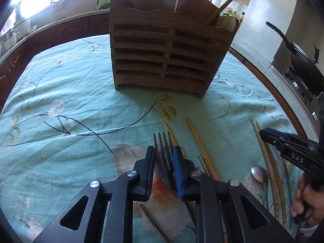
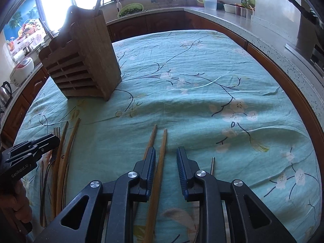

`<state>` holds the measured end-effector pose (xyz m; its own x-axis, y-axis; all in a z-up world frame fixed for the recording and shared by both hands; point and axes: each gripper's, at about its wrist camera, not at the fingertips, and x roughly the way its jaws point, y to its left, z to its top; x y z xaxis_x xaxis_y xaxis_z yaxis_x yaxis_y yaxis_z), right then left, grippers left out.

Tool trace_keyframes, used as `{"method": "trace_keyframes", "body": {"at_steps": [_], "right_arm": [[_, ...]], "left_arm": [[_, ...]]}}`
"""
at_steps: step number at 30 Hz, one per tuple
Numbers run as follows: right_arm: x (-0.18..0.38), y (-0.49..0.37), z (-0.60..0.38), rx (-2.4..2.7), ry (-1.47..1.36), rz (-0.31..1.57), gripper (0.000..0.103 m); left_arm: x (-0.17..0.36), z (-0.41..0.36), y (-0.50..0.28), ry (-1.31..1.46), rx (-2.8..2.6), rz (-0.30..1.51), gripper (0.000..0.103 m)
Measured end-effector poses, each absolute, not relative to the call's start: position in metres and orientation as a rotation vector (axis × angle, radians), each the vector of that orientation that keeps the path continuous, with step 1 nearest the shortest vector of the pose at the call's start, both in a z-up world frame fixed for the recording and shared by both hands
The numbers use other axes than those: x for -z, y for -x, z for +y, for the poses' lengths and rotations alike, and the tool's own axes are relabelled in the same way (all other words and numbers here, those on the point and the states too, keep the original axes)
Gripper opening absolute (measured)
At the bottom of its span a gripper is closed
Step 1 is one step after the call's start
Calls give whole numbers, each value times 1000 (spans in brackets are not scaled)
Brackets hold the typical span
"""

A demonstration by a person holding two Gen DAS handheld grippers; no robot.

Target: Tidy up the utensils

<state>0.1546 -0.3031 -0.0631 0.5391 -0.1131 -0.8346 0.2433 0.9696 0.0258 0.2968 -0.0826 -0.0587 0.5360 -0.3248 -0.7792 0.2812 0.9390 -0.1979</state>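
My left gripper (image 1: 164,151) is shut on a dark metal fork (image 1: 163,151), tines pointing forward, low over the tablecloth. A slatted wooden utensil holder (image 1: 168,52) stands ahead of it with a chopstick in its right compartment; it also shows in the right wrist view (image 2: 85,64). Wooden chopsticks (image 1: 202,147) and a spoon (image 1: 259,174) lie on the cloth to the right. My right gripper (image 2: 166,156) is open, with a wooden chopstick (image 2: 160,162) lying between its jaws and a second one (image 2: 150,139) under the left finger. The right gripper also shows in the left wrist view (image 1: 263,133).
A teal floral tablecloth (image 2: 202,81) covers the round table. More long chopsticks (image 2: 64,151) lie at the left beside the left gripper (image 2: 52,139). A thin metal rod (image 2: 212,165) lies by my right finger. Kitchen counters ring the table; a wok (image 1: 303,64) sits on the stove.
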Motion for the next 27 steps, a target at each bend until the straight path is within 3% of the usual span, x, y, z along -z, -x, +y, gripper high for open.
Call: {"method": "trace_keyframes", "body": {"at_steps": [4,6,9,14,16,19,27], "right_arm": [[64,-157,-302,212,-122,981,22],[63,-156,-305,207,-144,976,7],[59,-150,-309,196,-190,956,6],[49,-143,-307,176,-202,934,5],[48,-142,-306,180,-194,930,5],[50,-142,-309,183,-206,935,5],[63,-147,-310,181,-208,974,6]], "left_arm": [[59,-78,-298,79,385,939,11],[57,-74,-297,101,391,937,8],[49,-69,-292,111,393,919,2],[48,-63,-291,116,378,936,1],[51,-60,-295,132,375,964,8],[52,-60,-299,110,339,973,42],[54,-74,-306,17,333,976,42]]}}
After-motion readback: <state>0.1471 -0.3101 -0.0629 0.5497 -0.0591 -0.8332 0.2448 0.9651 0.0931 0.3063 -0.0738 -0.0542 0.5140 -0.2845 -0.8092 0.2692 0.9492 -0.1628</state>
